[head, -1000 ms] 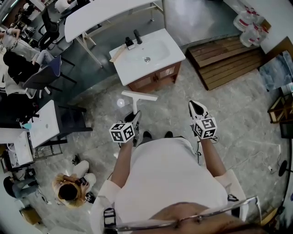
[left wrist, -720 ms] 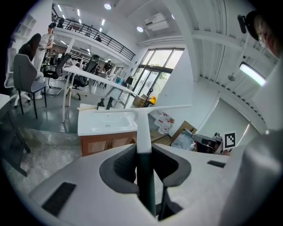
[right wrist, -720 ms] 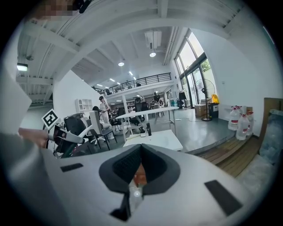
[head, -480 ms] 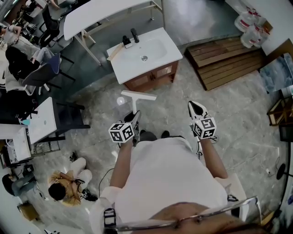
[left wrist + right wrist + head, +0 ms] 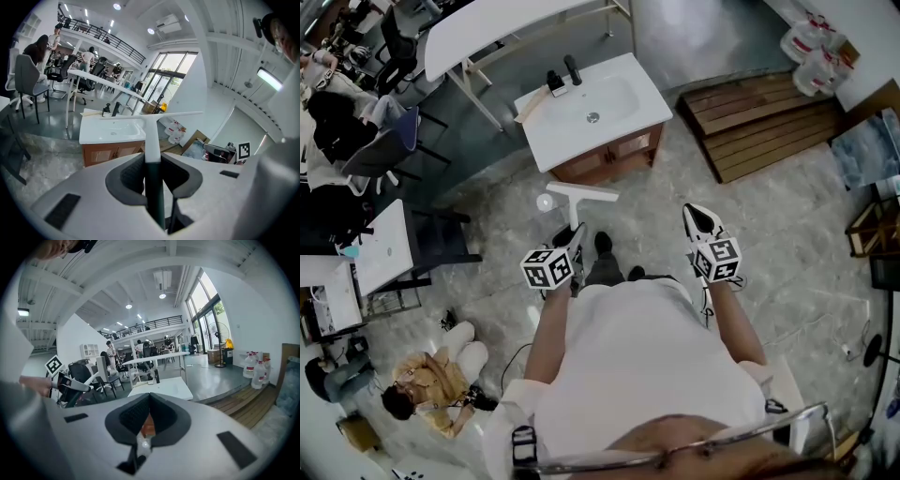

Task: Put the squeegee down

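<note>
My left gripper [image 5: 569,242] [image 5: 153,158] is shut on the squeegee's dark handle [image 5: 154,192], held out over the marble floor. The squeegee [image 5: 578,197] is white and T-shaped; its blade [image 5: 152,115] lies crosswise beyond the jaws, towards a white sink vanity [image 5: 565,131] [image 5: 101,135]. My right gripper [image 5: 701,221] [image 5: 149,397] hangs level with the left, a body's width to the right. Its pads meet at the tips with nothing between them. The left gripper with the squeegee [image 5: 63,387] shows at the left of the right gripper view.
A black faucet [image 5: 572,69] stands at the back of the sink. A wooden platform [image 5: 759,122] with water jugs [image 5: 811,45] lies at the right. A long white table [image 5: 502,26], chairs and a desk [image 5: 389,251] fill the left. A person [image 5: 422,398] crouches on the floor at lower left.
The wearer has stepped forward: a shoe now shows between the grippers. The vanity has drifted slightly up and left in the head view. The left gripper's hold on the squeegee is unchanged.
</note>
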Available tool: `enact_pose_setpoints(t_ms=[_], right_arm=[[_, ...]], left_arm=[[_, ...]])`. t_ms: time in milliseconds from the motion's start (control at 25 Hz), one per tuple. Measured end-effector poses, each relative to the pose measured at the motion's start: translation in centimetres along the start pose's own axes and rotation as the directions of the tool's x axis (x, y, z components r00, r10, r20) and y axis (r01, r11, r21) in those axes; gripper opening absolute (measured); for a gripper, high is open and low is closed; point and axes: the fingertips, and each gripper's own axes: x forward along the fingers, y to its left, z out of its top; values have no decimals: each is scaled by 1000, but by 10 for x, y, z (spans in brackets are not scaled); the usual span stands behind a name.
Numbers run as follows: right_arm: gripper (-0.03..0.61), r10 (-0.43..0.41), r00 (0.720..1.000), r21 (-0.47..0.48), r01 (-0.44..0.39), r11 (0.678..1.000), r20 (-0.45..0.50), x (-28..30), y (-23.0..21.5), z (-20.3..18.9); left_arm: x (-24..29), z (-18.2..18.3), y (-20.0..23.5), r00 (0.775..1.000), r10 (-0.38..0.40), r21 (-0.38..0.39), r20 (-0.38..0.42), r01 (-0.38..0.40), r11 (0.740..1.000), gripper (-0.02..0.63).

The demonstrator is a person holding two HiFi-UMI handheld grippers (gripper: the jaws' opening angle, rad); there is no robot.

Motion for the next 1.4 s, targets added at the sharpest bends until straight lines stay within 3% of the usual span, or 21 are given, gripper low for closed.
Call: enact_pose_setpoints(t_ms=[680,1400], right_arm=[[6,-68,997,7,68,998,-24,91,-20,37],[6,-211,976,27,213,977,-59,180,-23,71]], left_arm=[[75,77,61,997,-55,35,-51,57,998,87],[146,159,139,975,-153,113,-162,173,978,87]])
